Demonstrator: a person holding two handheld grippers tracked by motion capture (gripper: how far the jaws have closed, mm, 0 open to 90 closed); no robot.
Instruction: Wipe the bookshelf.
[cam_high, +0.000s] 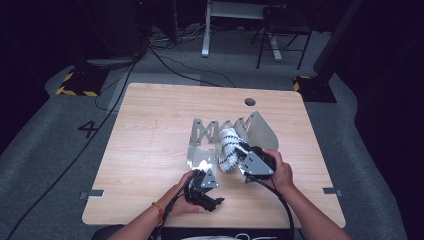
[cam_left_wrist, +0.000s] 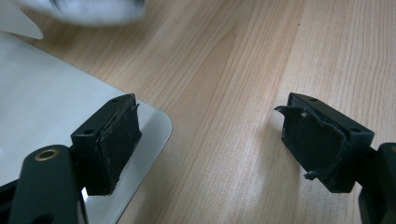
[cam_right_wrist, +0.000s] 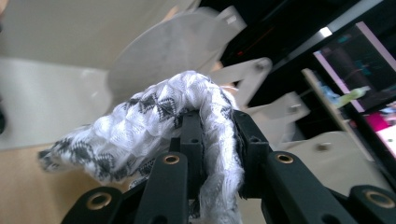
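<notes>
A white and grey patterned sock (cam_high: 228, 149) hangs between the two metal plates of a folding board (cam_high: 227, 132) at the table's middle. My right gripper (cam_high: 243, 161) is shut on the sock (cam_right_wrist: 159, 121), whose knit fabric bunches between the jaws. My right gripper (cam_right_wrist: 218, 135) is tilted, so the metal plates (cam_right_wrist: 163, 51) show behind the sock. My left gripper (cam_high: 203, 180) sits near the front edge of the left plate (cam_high: 201, 159), held by a hand. My left gripper (cam_left_wrist: 210, 140) stands open over bare wood, its left jaw above the plate's rounded corner (cam_left_wrist: 156, 126).
The wooden table (cam_high: 150, 145) has a round cable hole (cam_high: 250, 101) at the back. Cables (cam_high: 165, 60) run over the grey floor behind it, and chair and desk legs (cam_high: 272, 37) stand farther back. A blurred white shape (cam_left_wrist: 98, 9) shows at the top of the left gripper view.
</notes>
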